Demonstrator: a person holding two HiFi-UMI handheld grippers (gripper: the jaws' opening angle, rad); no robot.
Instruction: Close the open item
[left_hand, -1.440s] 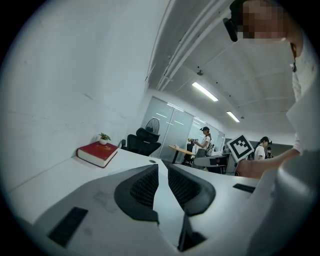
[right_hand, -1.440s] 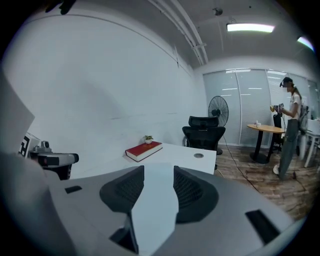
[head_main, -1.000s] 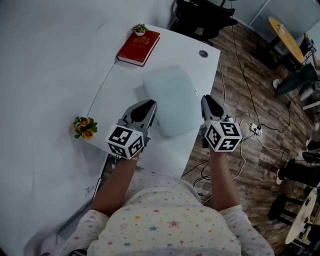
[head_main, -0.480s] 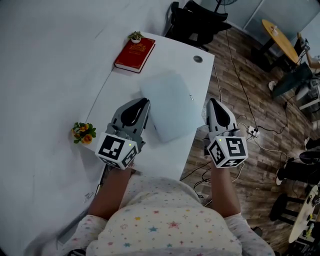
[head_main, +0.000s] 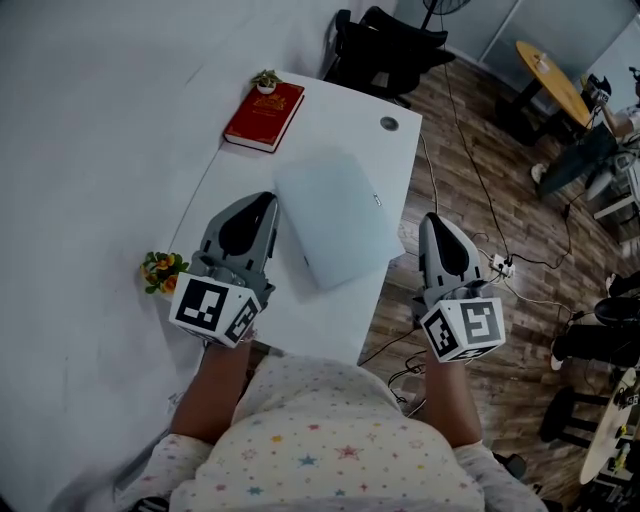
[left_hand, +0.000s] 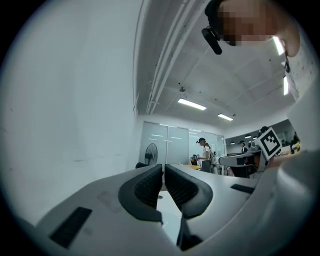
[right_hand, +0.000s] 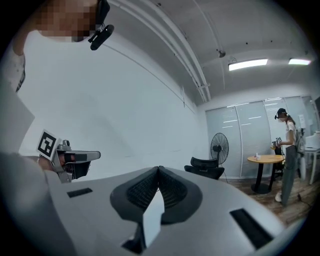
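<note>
A pale silver laptop (head_main: 335, 215) lies on the white desk (head_main: 325, 315) with its lid down flat. My left gripper (head_main: 262, 200) hovers over the desk just left of the laptop, apart from it. Its pads (left_hand: 150, 185) meet at the tips with nothing between them. My right gripper (head_main: 432, 222) hangs off the desk's right edge, over the floor, beside the laptop. It is shut too, its pads (right_hand: 172, 192) pressed together and empty. Both gripper views look level across the room, above the desk, so the laptop is hidden in them.
A red book (head_main: 264, 115) and a small potted plant (head_main: 266, 80) sit at the desk's far end. Orange flowers (head_main: 160, 270) stand left of the desk. A black office chair (head_main: 385, 40) stands beyond it. Cables (head_main: 500, 265) trail over the wooden floor at right.
Both grippers have lifted and drawn back from the laptop's sides toward the person. The laptop lies closed in the same place throughout.
</note>
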